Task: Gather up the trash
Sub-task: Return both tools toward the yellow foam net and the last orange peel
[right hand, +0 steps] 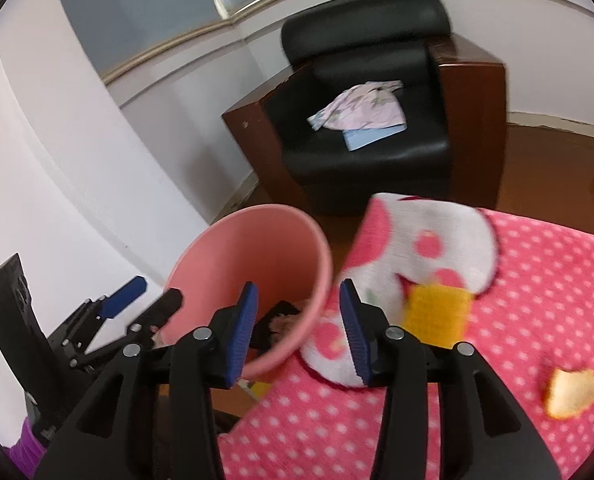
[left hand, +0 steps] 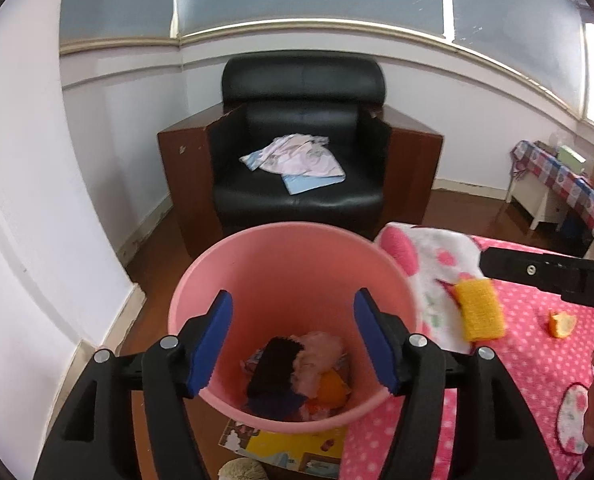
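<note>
both the left gripper (left hand: 293, 344) and the right gripper (right hand: 297, 334) stood apart, empty, near the round pink plastic bin (left hand: 217, 276). the yellow knitted scrubbing pad (right hand: 437, 314) on the pink dotted blanket (right hand: 537, 280) looked soft and light; i would pinch its short edges.

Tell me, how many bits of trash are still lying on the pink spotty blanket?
2. A yellow sponge lies near the pink bin, partly on the white patch; an orange peel piece sits further right. More may be hidden outside the views.
</note>
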Demonstrator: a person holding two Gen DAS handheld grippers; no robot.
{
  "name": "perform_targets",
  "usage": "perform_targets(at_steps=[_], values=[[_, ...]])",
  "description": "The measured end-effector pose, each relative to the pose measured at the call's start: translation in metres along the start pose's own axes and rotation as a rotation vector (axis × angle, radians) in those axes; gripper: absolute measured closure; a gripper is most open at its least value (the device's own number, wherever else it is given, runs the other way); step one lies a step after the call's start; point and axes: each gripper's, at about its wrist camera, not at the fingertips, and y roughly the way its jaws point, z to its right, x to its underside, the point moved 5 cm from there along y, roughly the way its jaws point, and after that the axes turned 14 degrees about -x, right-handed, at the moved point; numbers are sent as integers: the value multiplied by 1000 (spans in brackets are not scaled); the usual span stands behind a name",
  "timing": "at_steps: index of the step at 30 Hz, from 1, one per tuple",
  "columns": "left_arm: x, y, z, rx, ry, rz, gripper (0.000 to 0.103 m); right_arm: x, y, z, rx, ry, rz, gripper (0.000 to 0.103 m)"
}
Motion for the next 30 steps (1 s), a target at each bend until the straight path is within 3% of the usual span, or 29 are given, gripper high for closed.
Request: perform_targets(at_steps=[9,15,21,30], values=[[-7,-32,49,126,54,45,40,24,-108,72,243,53,121,59],[2,-37,101,203,134,36,40,52,-160,127,338,159,168,59],[15,-28,155,253,213,11,40,78,-181,170,346,280,190,59],[29,15,204,267,245,-89,40,89,-150,186,271,318,129,59]])
